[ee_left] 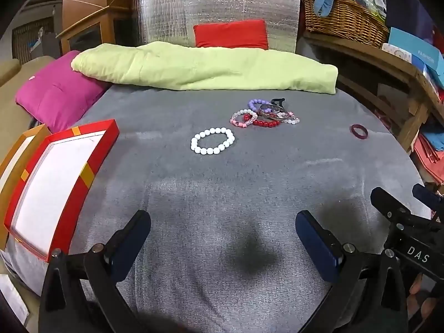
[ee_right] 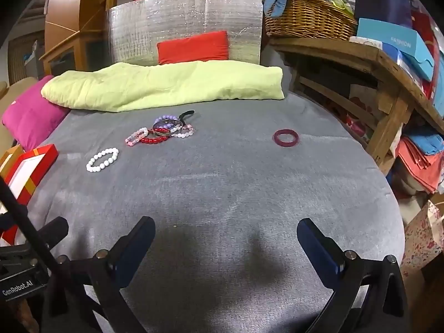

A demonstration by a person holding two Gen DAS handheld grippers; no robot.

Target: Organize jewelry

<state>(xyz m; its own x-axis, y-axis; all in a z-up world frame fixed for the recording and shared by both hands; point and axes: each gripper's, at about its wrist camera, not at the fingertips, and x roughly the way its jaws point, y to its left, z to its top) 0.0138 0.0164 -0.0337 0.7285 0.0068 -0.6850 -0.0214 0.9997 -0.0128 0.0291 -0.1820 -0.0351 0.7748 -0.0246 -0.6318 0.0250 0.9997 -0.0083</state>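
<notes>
A white bead bracelet (ee_left: 212, 141) lies alone on the grey cloth, also in the right wrist view (ee_right: 102, 160). Behind it is a heap of bracelets (ee_left: 265, 115) in purple, pink, red and clear beads, with a metal bangle; it also shows in the right wrist view (ee_right: 163, 130). A dark red bangle (ee_left: 359, 131) lies apart to the right (ee_right: 286, 138). A red box (ee_left: 55, 183) with a white lining sits at the left edge. My left gripper (ee_left: 222, 230) is open and empty over the near cloth. My right gripper (ee_right: 225, 231) is open and empty, well short of the jewelry.
A green folded quilt (ee_left: 205, 66) and a pink cushion (ee_left: 55, 94) lie at the back. A wooden bench (ee_right: 369, 58) with a wicker basket (ee_right: 308, 16) and blue boxes stands at the right. A second orange-edged box (ee_left: 16, 149) lies left of the red one.
</notes>
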